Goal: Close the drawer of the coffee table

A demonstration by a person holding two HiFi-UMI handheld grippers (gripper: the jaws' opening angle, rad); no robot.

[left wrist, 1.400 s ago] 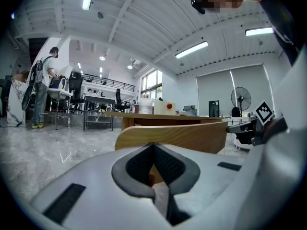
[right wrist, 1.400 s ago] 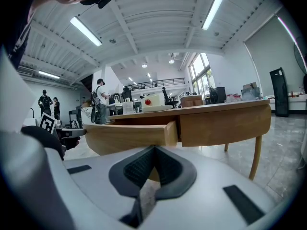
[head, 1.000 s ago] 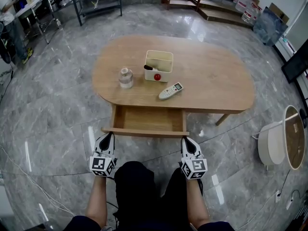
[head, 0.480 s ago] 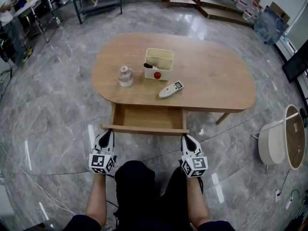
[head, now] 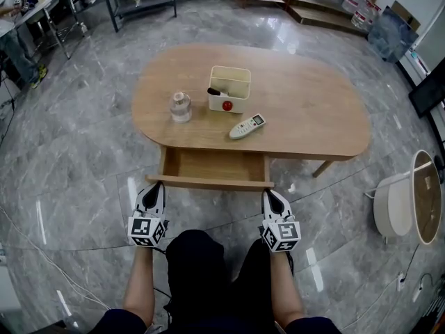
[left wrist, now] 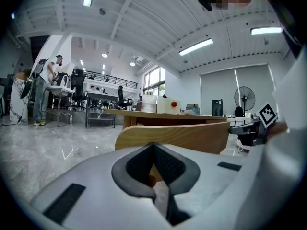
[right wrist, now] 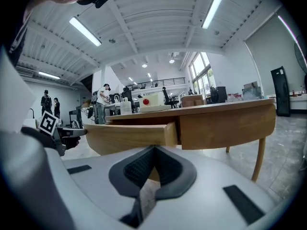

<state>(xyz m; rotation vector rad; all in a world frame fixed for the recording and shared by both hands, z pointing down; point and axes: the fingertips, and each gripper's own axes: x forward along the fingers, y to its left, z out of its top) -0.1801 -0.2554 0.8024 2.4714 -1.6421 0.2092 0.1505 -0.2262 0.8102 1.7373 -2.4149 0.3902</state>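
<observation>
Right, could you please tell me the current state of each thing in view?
drawer: open, pulled partway out, looks empty.
left hand-held gripper: jaws shut, empty, tips at the drawer front's left end.
right hand-held gripper: jaws shut, empty, tips at its right end.
jar: upright.
box: upright, open-topped.
remote: lying flat.

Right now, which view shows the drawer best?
Head view: it looks down into the drawer, pulled out from the table. Both gripper views show only its front panel, from low down.
</observation>
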